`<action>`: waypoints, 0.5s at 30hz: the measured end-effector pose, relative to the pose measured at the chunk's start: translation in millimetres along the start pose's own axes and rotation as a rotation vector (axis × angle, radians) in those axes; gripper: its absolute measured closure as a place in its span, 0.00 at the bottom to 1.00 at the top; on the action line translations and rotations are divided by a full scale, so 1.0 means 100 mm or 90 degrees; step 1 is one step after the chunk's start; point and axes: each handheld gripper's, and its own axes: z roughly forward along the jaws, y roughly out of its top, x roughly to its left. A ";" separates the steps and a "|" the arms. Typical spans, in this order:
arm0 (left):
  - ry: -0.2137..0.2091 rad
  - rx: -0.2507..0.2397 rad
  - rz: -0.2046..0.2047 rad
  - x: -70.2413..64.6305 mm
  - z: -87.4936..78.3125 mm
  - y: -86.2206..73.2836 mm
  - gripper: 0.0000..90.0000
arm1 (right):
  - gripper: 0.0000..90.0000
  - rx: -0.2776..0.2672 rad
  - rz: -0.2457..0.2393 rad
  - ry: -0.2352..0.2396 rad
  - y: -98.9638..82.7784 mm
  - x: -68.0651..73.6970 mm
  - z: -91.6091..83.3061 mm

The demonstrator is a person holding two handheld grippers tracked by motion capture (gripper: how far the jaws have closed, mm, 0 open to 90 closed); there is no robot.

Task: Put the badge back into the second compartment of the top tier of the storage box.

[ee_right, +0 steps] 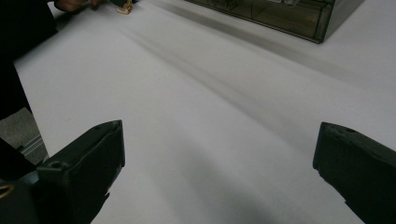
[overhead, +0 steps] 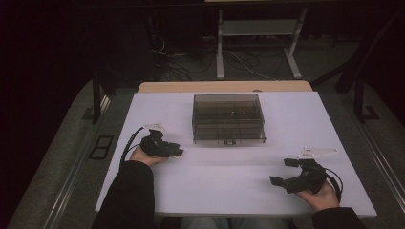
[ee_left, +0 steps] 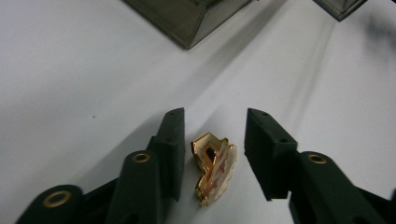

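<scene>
Left gripper view: our left gripper [ee_left: 214, 135] straddled small gold clip [ee_left: 214, 167] lying low centre of frame on white bench [ee_left: 74, 70]; fingers [ee_left: 173, 140] apart, not yet pressing it. We judged clip light, stiff, thin metal with glossy scalloped edge, likely slippery; best pinched across flat sides. Smoky clear plastic box [overhead: 228, 118] sat upper centre of high view. Right gripper [overhead: 285, 174] hung wide open, holding nothing.
</scene>
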 end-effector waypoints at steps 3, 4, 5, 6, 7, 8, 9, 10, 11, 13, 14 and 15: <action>0.000 0.006 0.001 0.01 -0.01 -0.01 0.75 | 0.02 0.000 0.001 0.001 0.00 0.00 0.00; -0.002 0.006 -0.001 0.00 -0.01 -0.02 0.78 | 0.02 0.000 0.000 0.000 0.00 0.00 0.00; -0.007 0.004 -0.002 0.00 -0.01 -0.03 0.80 | 0.02 0.001 0.001 0.000 0.00 0.00 0.00; -0.010 0.002 -0.001 0.00 -0.01 -0.03 0.80 | 0.02 0.001 0.001 -0.001 0.00 0.00 0.00; -0.013 -0.005 -0.001 0.00 -0.03 -0.04 0.85 | 0.02 0.000 0.003 0.000 0.00 -0.01 -0.01; -0.020 -0.010 -0.004 0.00 -0.04 -0.04 0.85 | 0.02 0.000 0.003 0.000 0.00 -0.01 -0.01; -0.019 -0.007 -0.001 -0.01 -0.05 -0.04 0.87 | 0.02 0.000 0.005 0.000 0.00 -0.01 -0.01; -0.020 -0.007 -0.002 -0.01 -0.05 -0.04 0.87 | 0.02 -0.001 0.005 0.000 0.00 -0.01 -0.01; -0.021 -0.007 -0.004 -0.02 -0.06 -0.05 0.89 | 0.02 -0.002 0.006 0.000 0.00 -0.01 -0.01; -0.023 -0.004 0.000 -0.02 -0.08 -0.05 0.90 | 0.02 -0.002 0.006 0.000 0.00 -0.01 -0.01; -0.026 -0.003 -0.002 -0.04 -0.10 -0.05 0.91 | 0.02 -0.002 0.004 0.000 0.00 -0.01 -0.01; -0.030 -0.008 0.001 -0.04 -0.11 -0.06 0.92 | 0.02 -0.002 0.004 0.000 0.00 -0.01 -0.01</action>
